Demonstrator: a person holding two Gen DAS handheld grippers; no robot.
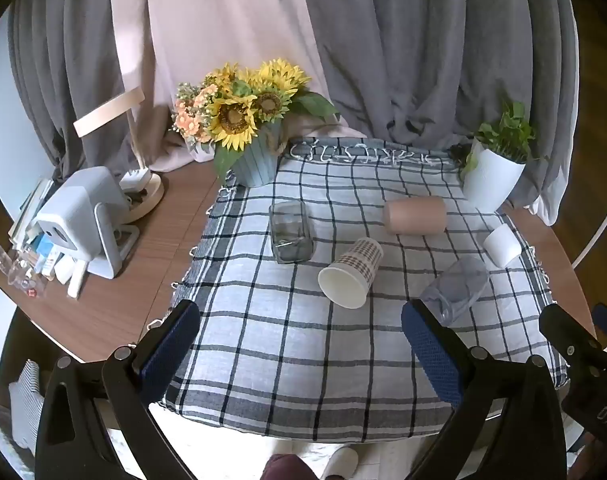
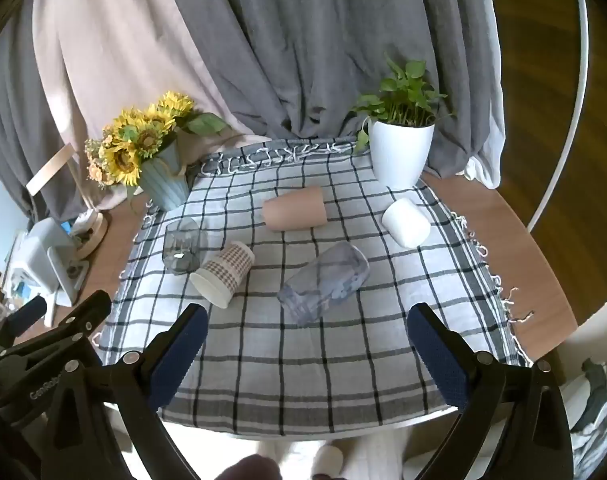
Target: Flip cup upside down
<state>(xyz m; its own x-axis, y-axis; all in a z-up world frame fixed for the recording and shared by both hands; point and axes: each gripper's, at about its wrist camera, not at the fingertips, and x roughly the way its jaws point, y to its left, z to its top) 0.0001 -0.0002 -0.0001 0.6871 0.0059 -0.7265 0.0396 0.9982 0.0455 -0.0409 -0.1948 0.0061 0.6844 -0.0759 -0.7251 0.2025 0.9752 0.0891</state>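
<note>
Several cups lie on their sides on a checked cloth (image 1: pixel 303 340) (image 2: pixel 303 352). A paper cup with a houndstooth band (image 1: pixel 351 272) (image 2: pixel 223 272) has its mouth toward me. A clear plastic cup (image 1: pixel 455 288) (image 2: pixel 323 282) lies to its right. A pink cup (image 1: pixel 415 214) (image 2: pixel 295 208) lies farther back, and a small white cup (image 1: pixel 502 245) (image 2: pixel 405 222) is at the right. A grey glass tumbler (image 1: pixel 290 232) (image 2: pixel 182 250) is at the left. My left gripper (image 1: pixel 301 320) is open and empty, short of the paper cup. My right gripper (image 2: pixel 307 322) is open and empty, just short of the clear cup.
A blue pot of sunflowers (image 1: pixel 243 124) (image 2: pixel 147 148) stands at the cloth's back left corner, a white pot with a green plant (image 1: pixel 495 168) (image 2: pixel 401 144) at the back right. A white device (image 1: pixel 83 220) and a lamp base (image 1: pixel 143 192) sit on the wooden table at left. Curtains hang behind.
</note>
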